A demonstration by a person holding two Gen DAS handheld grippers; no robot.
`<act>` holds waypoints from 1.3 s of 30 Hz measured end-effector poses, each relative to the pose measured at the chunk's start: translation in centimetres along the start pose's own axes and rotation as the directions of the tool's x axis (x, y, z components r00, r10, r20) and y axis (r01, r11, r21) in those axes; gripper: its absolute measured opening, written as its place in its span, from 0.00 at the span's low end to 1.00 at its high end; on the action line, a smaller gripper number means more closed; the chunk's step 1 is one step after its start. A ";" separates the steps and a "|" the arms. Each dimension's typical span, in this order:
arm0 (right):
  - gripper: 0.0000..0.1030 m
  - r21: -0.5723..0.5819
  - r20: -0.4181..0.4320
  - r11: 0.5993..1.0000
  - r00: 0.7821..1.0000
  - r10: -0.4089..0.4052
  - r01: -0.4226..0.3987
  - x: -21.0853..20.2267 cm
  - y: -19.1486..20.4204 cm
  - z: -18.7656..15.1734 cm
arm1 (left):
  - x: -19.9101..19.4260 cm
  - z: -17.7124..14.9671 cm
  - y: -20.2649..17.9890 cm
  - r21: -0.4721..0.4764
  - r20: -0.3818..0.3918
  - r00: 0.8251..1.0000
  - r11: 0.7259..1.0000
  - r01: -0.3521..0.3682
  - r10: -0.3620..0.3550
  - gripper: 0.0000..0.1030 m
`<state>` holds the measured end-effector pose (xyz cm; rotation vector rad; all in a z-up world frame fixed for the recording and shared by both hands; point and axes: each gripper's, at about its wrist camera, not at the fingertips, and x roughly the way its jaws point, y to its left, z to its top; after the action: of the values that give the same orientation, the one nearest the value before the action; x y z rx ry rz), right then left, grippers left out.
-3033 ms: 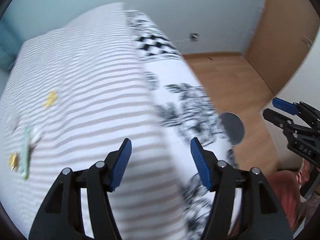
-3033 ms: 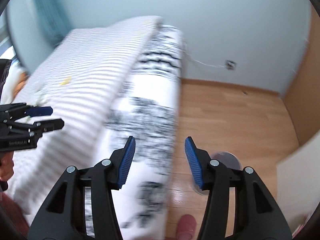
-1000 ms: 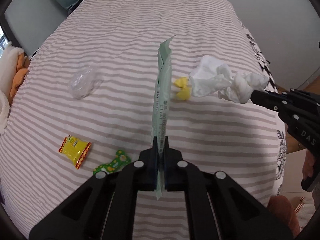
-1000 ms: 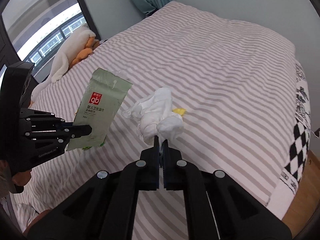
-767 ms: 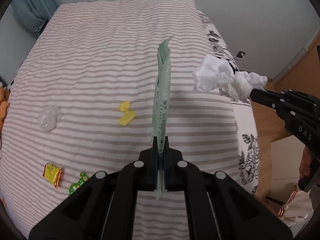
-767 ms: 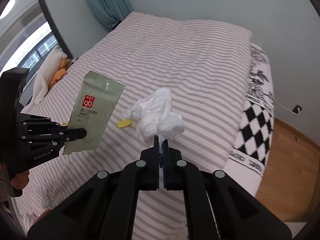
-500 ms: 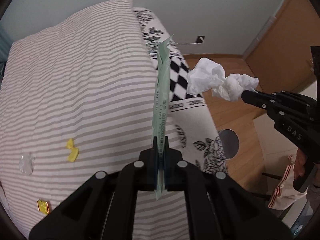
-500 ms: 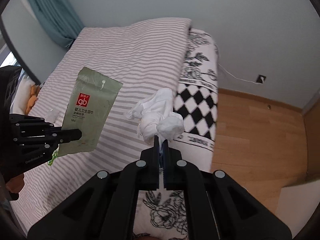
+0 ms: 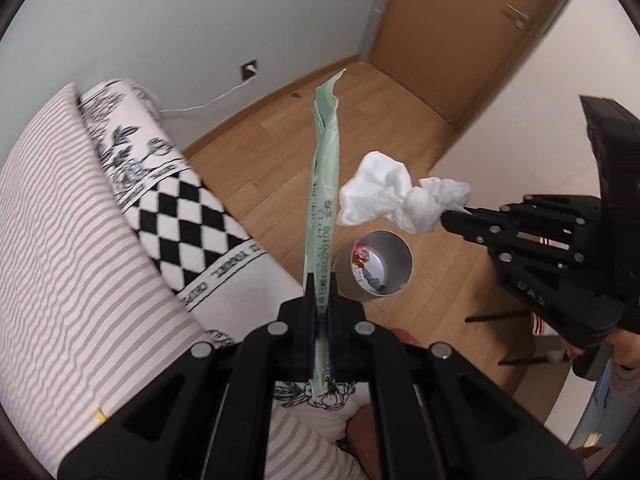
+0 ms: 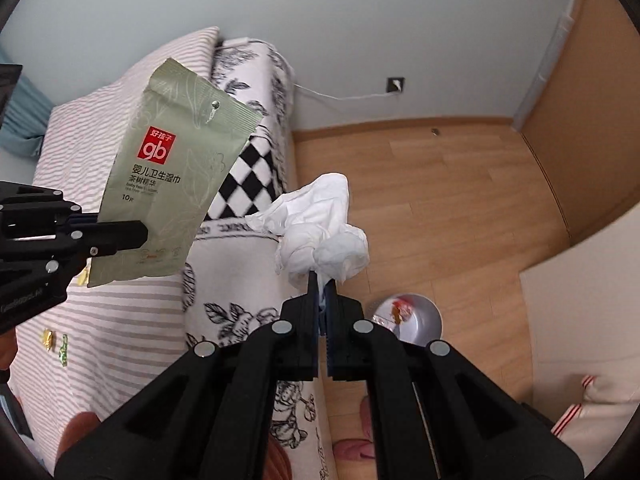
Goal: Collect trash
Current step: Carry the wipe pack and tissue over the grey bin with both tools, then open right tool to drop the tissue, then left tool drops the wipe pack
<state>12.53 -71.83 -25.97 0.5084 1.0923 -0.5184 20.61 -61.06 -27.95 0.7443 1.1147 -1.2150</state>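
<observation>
Right wrist view: right jaws clamp crumpled white tissue (image 10: 320,228); left jaws clamp flat green wipes packet (image 10: 176,192).

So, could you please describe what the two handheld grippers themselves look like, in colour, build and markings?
Both are matte black plastic scissor linkages with round silver rivets at the joints. The left gripper and the right gripper have blue ribbed pads lining their narrow fingers. Seen side-on, each body carries small pale lettering, too blurred to read fully. A green light glows on the right unit's black housing. No cables or sleeves are visible.
</observation>
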 end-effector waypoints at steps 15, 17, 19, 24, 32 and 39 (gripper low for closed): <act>0.02 0.349 -0.013 0.923 0.986 -0.166 0.160 9.2 -10.7 -10.5 | 16.1 -1.8 -8.0 0.238 -0.136 0.980 0.955 0.175 -0.145 0.04; 0.02 0.389 -0.040 0.903 0.983 -0.181 0.182 11.3 -12.2 -12.2 | 19.1 -1.9 -8.8 0.255 -0.159 0.975 0.947 0.193 -0.156 0.04; 0.02 0.422 -0.073 0.885 0.981 -0.181 0.195 13.7 -13.7 -13.4 | 21.9 -2.1 -9.5 0.273 -0.183 0.971 0.941 0.199 -0.152 0.04; 0.05 0.502 -0.164 0.837 0.974 -0.158 0.220 19.9 -17.4 -15.8 | 26.6 -2.7 -10.5 0.299 -0.233 0.963 0.933 0.201 -0.133 0.04; 0.33 0.515 -0.235 0.808 0.953 -0.189 0.288 24.0 -21.2 -17.5 | 30.9 -2.9 -10.4 0.273 -0.283 0.949 0.937 0.216 -0.136 0.04; 0.33 0.485 -0.227 0.816 0.946 -0.230 0.315 21.3 -21.8 -17.5 | 33.5 -1.9 -11.8 0.267 -0.301 0.941 0.934 0.237 -0.152 0.04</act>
<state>-5.31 -80.84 -54.94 0.8812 1.1855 -1.0592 7.87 -73.48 -58.77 1.0810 1.2707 -1.5055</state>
